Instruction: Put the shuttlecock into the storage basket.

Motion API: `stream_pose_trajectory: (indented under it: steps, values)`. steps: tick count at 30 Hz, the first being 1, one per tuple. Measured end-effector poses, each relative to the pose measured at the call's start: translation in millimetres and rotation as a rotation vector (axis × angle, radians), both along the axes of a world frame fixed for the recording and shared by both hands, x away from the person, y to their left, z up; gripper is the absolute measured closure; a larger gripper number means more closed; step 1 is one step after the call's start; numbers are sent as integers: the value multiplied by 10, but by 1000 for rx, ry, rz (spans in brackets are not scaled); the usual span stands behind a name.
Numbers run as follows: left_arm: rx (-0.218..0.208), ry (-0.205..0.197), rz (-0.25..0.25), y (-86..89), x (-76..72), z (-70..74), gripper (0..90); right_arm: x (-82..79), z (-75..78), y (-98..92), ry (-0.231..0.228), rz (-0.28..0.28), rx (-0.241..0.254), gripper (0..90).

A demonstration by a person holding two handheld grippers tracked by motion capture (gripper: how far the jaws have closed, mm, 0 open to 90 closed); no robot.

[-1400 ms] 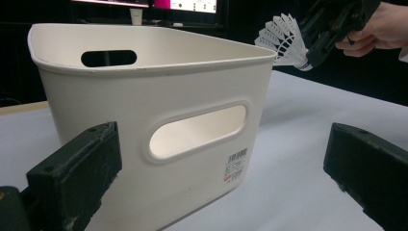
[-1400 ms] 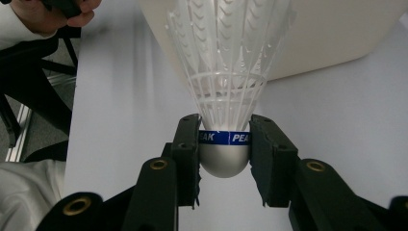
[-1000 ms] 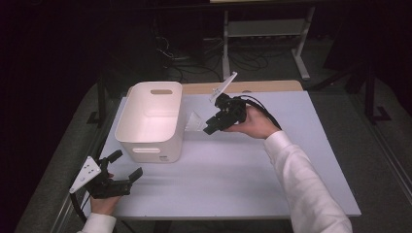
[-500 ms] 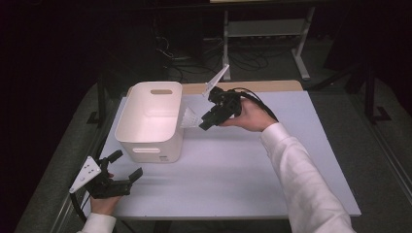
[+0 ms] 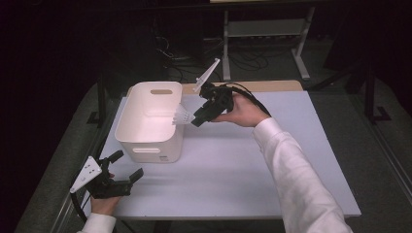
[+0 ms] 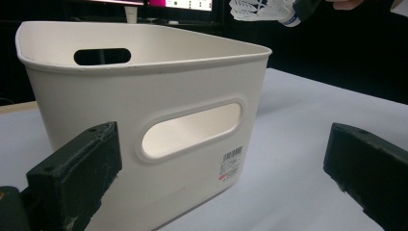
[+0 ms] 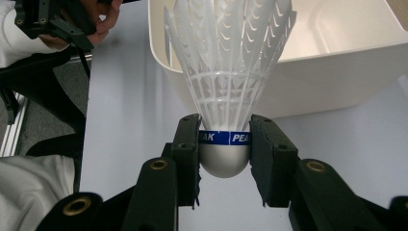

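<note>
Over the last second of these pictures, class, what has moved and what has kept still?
The right gripper, shut on the shuttlecock, has carried it up and left, so its feathers now reach over the right rim of the white bin. Its fingers clamp the cork at the blue band, as before. The left gripper has stayed open at the table's near left corner; the bin has not shifted.

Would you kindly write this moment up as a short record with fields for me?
held item: white shuttlecock, blue band on its cork
right gripper: shut on the shuttlecock's cork, feathers pointing toward the bin
shuttlecock position: in the air at the bin's right rim, in the high view
bin: white plastic, handle cut-outs, looks empty, stands on the table
left gripper: open, holding nothing, at the table's near left edge, facing the bin
</note>
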State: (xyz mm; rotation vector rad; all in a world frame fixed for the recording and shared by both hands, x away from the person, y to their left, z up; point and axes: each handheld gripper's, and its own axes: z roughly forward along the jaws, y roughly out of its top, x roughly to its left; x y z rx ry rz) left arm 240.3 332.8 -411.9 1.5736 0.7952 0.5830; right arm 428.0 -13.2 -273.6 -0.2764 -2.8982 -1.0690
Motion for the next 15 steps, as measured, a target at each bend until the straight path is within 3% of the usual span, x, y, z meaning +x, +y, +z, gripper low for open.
stream_pose_trajectory:
  steps: [15]
  values:
    - [2,0,-1,-1,1,-1,0,9,3,190,-9,24,3,640]
